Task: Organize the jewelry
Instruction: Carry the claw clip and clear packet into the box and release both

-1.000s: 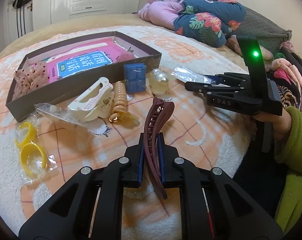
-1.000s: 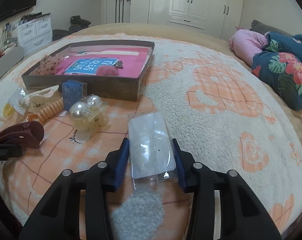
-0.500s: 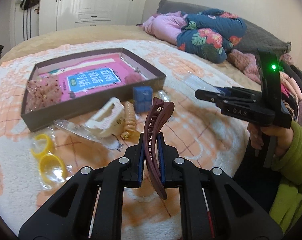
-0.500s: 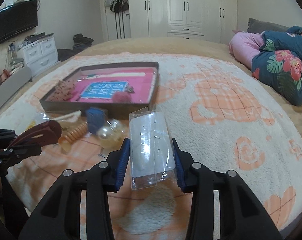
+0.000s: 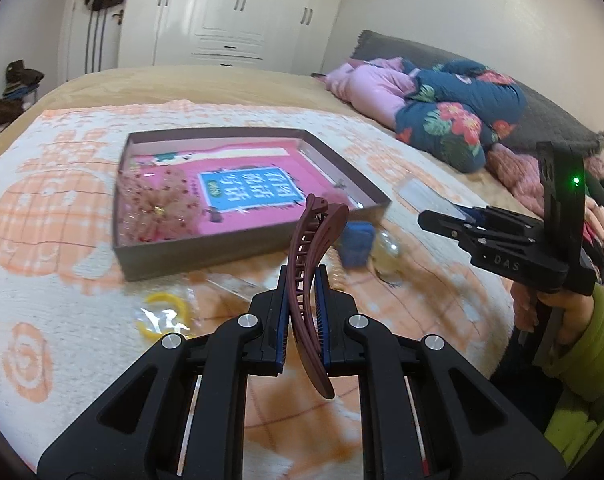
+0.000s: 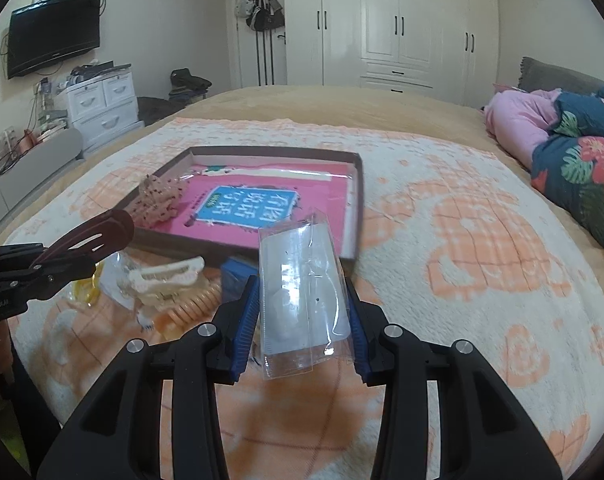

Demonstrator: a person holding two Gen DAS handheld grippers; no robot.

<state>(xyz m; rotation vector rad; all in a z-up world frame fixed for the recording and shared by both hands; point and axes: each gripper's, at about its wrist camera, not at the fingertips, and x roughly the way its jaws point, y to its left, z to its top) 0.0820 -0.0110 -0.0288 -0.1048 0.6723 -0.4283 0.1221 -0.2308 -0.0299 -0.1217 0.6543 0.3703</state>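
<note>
A bed (image 6: 442, 248) under an orange-and-cream blanket carries a shallow brown box (image 5: 238, 246), the landmark here, lined pink with a blue label inside. A speckled pink hair bow (image 5: 158, 204) lies in the box's left end. Just outside the box's near wall lie a cream claw clip (image 6: 166, 280), a blue case (image 5: 356, 244) and yellow rings in a bag (image 5: 162, 314). Above that near side, the left tongs (image 5: 302, 316) are clenched on a maroon hair clip (image 5: 308, 276); the right tongs (image 6: 302, 316) grasp a clear plastic packet (image 6: 302, 292).
</note>
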